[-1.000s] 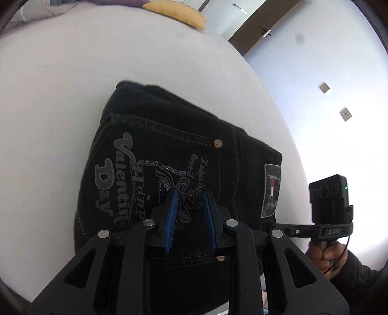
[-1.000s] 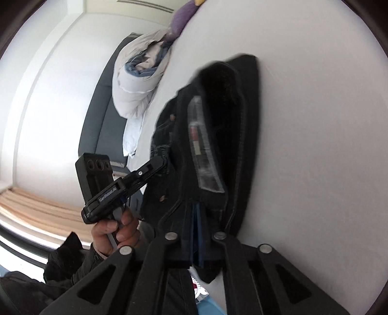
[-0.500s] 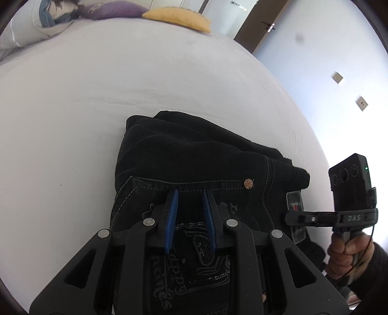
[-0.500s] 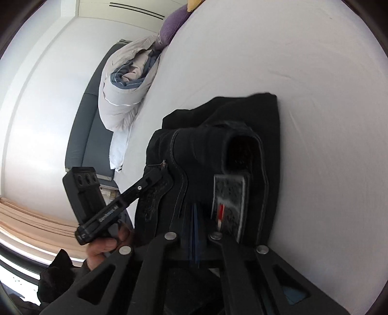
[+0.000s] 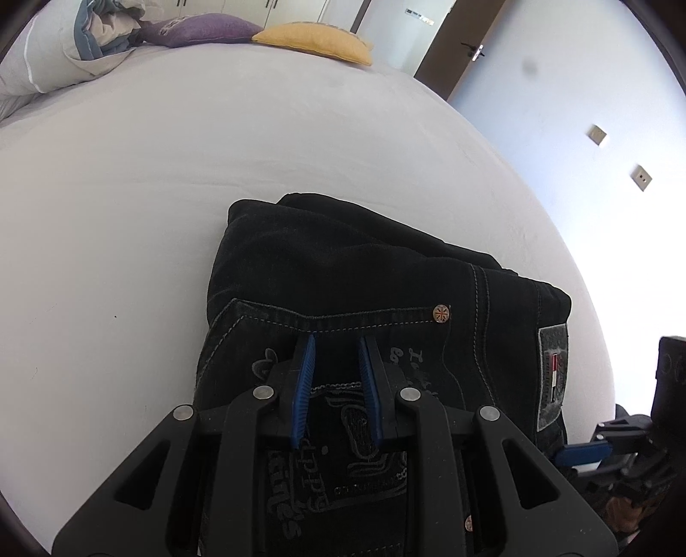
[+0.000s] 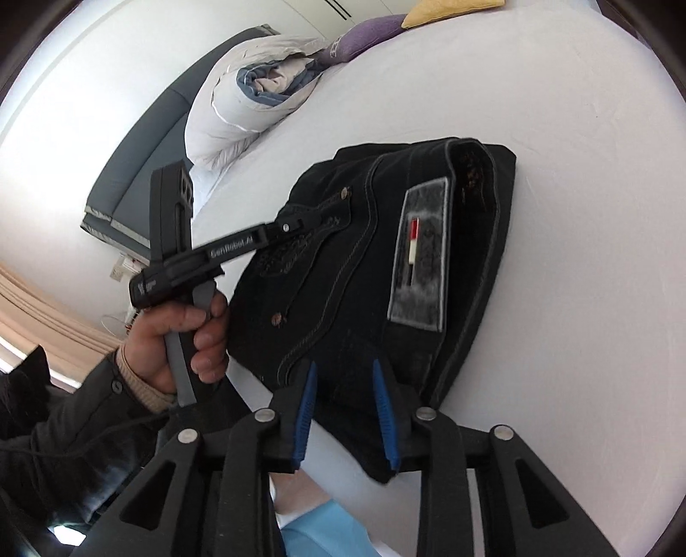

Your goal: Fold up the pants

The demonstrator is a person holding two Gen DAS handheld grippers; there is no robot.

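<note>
We see the black jeans folded into a compact, thick rectangle lying on the white bed, toward its near edge. The denim is dark and matte, with pale contrast stitching tracing the back pocket, a copper rivet at the pocket corner, and grey printed lettering and line art across the pocket face. A grey rectangular brand patch with a small red and white stripe is sewn near the waistband, whose folded layers stack up along the right edge in the right wrist view.

Our left tool hovers just above the printed pocket, its blue ribbed pads set moderately apart with nothing between them. Our right tool sits at the near edge of the jeans with its pads spread wider, also holding nothing; denim shows between them, but we cannot tell whether the tips touch it. The left hand grips its tool's handle, sleeve dark.

The bed's sheet is smooth. At its far end lie a yellow cushion, a purple cushion and a bunched grey-white duvet.
</note>
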